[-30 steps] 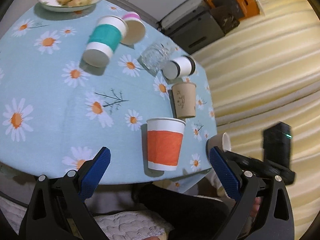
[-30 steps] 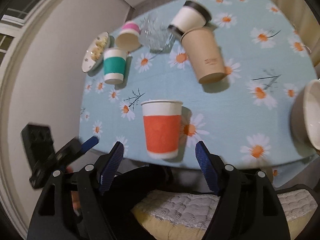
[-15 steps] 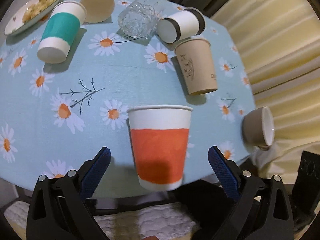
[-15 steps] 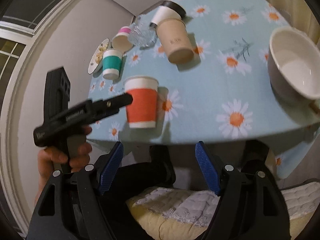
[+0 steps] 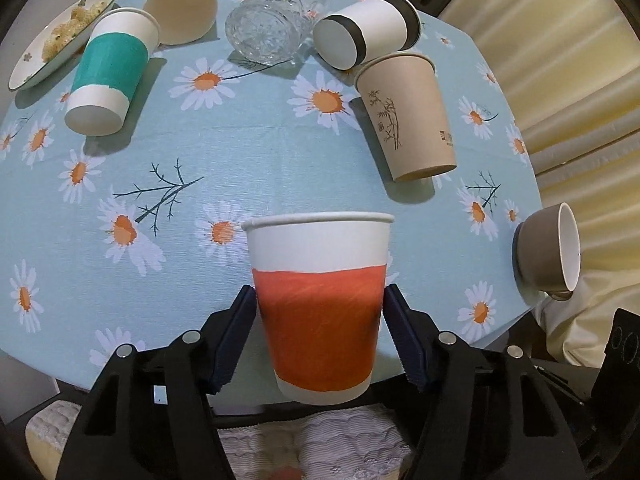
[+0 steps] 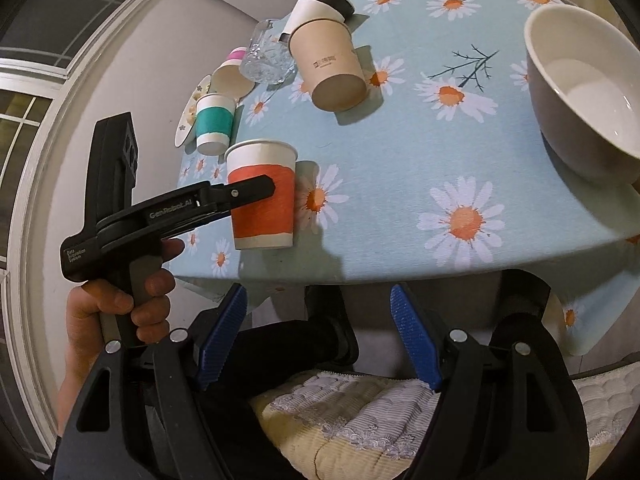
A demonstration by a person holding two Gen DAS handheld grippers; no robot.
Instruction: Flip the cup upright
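Left gripper (image 5: 320,320) clamps the orange cup (image 5: 320,300); right gripper (image 6: 316,336) gapes; brown cup (image 5: 408,116) stands beyond.

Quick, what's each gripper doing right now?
Left gripper: closed on the orange paper cup.
Right gripper: open, holding nothing.

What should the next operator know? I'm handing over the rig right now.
Left gripper: jaws closed on the sides of the orange cup.
Right gripper: open, empty, held back off the table edge.
Orange cup: upside down, rim on the cloth near the front edge.
Done: grasp made.
Left: lift, turn it over, set it down upright, release.
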